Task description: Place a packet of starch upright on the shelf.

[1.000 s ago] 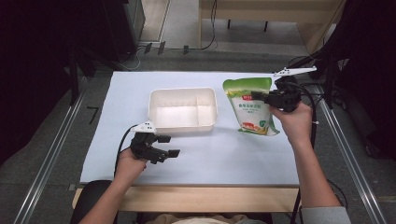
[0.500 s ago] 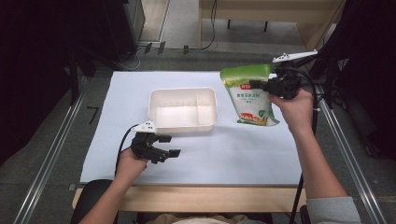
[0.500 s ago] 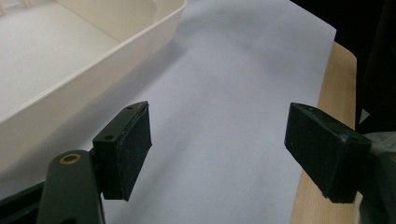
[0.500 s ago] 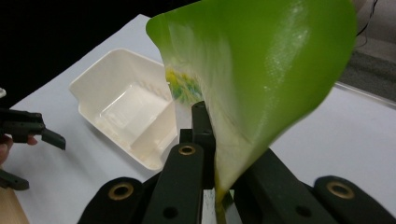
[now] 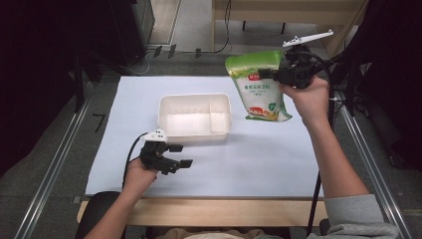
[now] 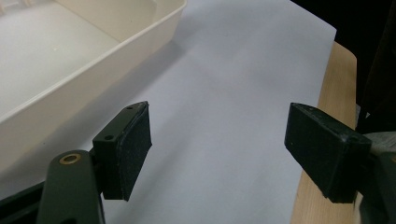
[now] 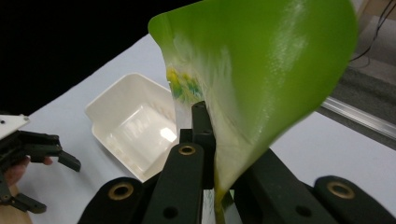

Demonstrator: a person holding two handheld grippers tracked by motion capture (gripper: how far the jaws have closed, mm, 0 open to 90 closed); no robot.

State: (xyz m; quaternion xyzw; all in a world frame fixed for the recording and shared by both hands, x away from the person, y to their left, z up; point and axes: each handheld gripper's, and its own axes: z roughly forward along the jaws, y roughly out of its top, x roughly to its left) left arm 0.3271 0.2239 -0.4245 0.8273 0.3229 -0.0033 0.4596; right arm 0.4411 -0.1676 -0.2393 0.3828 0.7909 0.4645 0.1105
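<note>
A green snack bag (image 5: 257,83) hangs in the air above the right side of the white table sheet (image 5: 263,159), held by its upper right edge. My right gripper (image 5: 267,74) is shut on that bag (image 7: 261,70), whose green back curves over the jaws in the right gripper view. A white divided tray (image 5: 195,117) sits in the middle of the sheet, empty. My left gripper (image 5: 181,155) rests low near the front left, just in front of the tray, open with nothing between its pads (image 6: 133,147). The tray's wall (image 6: 84,79) lies to its left.
The wooden table edge (image 6: 327,116) runs just beyond the sheet near my left gripper. Metal rails (image 5: 54,164) flank the table on both sides. In the right gripper view the tray (image 7: 135,126) and the left gripper (image 7: 42,158) show farther off.
My right gripper has lifted the green bag up off the sheet and carried it a little away from me. The left gripper has stayed where it was.
</note>
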